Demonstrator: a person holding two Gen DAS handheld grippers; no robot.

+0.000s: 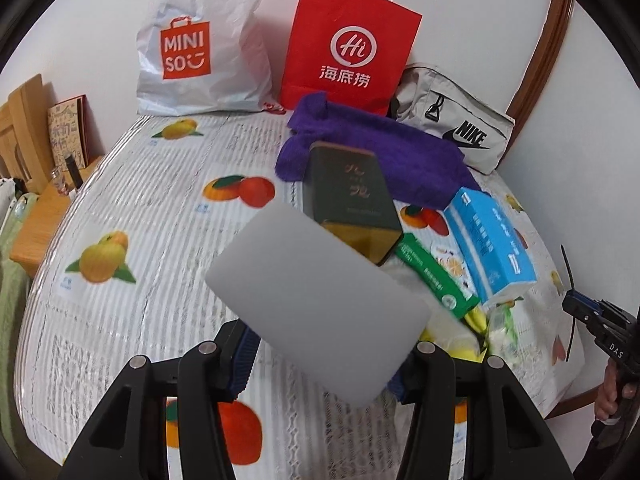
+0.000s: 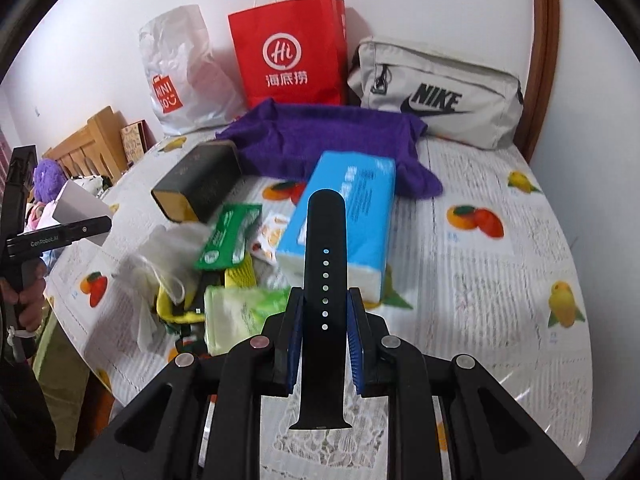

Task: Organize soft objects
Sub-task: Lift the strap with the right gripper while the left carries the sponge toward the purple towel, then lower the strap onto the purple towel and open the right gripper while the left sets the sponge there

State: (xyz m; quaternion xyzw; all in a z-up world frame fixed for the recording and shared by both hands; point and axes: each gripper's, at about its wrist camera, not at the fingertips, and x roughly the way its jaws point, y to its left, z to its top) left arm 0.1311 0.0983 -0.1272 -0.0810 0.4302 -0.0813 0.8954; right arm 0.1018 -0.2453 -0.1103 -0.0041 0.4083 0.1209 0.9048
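Observation:
My left gripper (image 1: 320, 364) is shut on a flat grey foam pad (image 1: 316, 304) and holds it above the round table; the pad also shows in the right wrist view (image 2: 80, 208). My right gripper (image 2: 325, 328) is shut on a black watch strap (image 2: 325, 280) with a row of holes, held upright above the table. A purple towel (image 2: 320, 136) lies at the back. A blue tissue pack (image 2: 344, 216), a dark green box (image 2: 200, 188), a green packet (image 2: 230, 236) and a pale green wipes pouch (image 2: 240, 312) lie in a pile.
A white Miniso bag (image 1: 200, 44), a red paper bag (image 1: 348, 48) and a grey Nike pouch (image 2: 440, 96) stand against the wall. The table (image 2: 500, 320) has a fruit-print cover. A wooden headboard (image 2: 96, 136) is at the left, and a crumpled clear bag (image 2: 160, 256) lies near the pile.

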